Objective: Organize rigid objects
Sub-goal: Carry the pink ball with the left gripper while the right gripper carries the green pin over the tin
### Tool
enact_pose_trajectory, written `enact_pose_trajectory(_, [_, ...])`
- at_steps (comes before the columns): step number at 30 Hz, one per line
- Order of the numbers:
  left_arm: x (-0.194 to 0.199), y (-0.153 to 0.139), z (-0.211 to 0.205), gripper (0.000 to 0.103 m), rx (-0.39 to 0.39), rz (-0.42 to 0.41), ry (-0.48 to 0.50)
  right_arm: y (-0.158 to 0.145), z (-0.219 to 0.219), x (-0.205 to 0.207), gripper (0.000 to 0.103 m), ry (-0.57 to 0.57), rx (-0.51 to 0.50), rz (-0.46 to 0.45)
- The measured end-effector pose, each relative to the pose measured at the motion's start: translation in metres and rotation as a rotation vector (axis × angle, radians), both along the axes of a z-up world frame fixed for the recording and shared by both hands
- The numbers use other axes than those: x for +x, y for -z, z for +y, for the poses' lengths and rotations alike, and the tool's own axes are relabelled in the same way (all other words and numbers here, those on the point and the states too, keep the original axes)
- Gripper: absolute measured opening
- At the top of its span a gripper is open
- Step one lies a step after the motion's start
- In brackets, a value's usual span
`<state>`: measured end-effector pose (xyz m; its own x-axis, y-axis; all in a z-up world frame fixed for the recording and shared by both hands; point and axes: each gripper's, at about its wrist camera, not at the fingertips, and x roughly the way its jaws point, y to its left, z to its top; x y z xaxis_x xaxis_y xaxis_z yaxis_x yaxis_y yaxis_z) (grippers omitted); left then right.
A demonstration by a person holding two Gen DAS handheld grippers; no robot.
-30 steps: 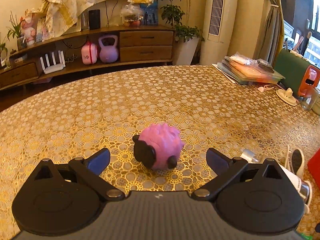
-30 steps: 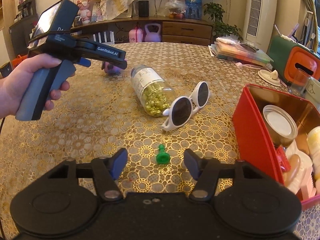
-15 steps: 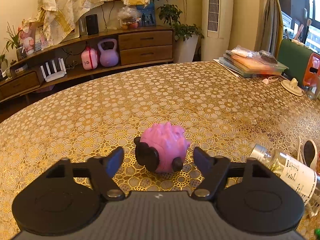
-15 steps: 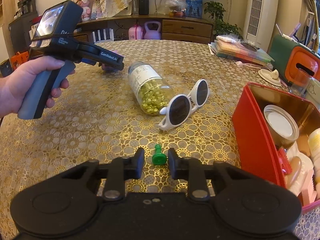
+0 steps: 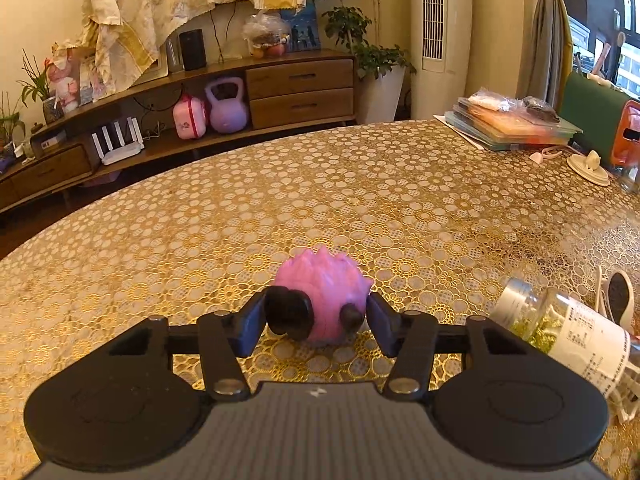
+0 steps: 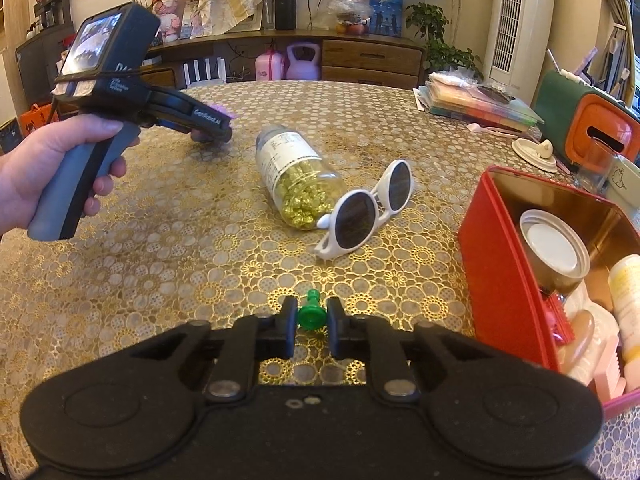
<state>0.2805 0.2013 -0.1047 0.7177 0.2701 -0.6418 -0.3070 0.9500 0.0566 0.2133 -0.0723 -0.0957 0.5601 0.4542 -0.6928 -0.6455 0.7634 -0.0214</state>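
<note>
While the left tool (image 5: 316,316) closes on the spiky pink rubber toy (image 5: 320,300) at lower centre, the right tool (image 6: 311,322) pinches the small green plastic pin (image 6: 310,314) on the gold-patterned surface (image 6: 200,264); lift both straight up before moving to the red tin box (image 6: 504,280), lower right.

Spiky pink toy (image 5: 322,300) and green pushpin (image 6: 311,312) near a red box (image 6: 504,276).
Toy well left of it; pushpin upright, just left.

Warm light fills a cream-walled room with a long wooden sideboard (image 5: 248,92), potted plant (image 5: 360,44) and standing air conditioner (image 5: 436,16).
</note>
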Motion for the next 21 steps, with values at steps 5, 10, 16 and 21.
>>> enact_pose_trajectory(5, [-0.016,-0.013,-0.003,0.054,-0.007,-0.001,-0.005,-0.009,-0.007,-0.007,0.014,0.009,0.019,-0.007])
enact_pose_trajectory(10, [-0.033,-0.026,-0.014,0.054,0.0,-0.008,0.008,-0.02,-0.015,-0.016,0.014,0.017,0.034,-0.017])
enact_pose_trajectory(16, [-0.056,-0.044,-0.033,0.054,-0.005,-0.007,0.033,-0.035,-0.029,-0.026,0.014,0.033,0.049,-0.04])
enact_pose_trajectory(21, [-0.073,-0.058,-0.054,0.054,-0.008,-0.009,0.071,-0.046,-0.042,-0.033,0.014,0.05,0.064,-0.055])
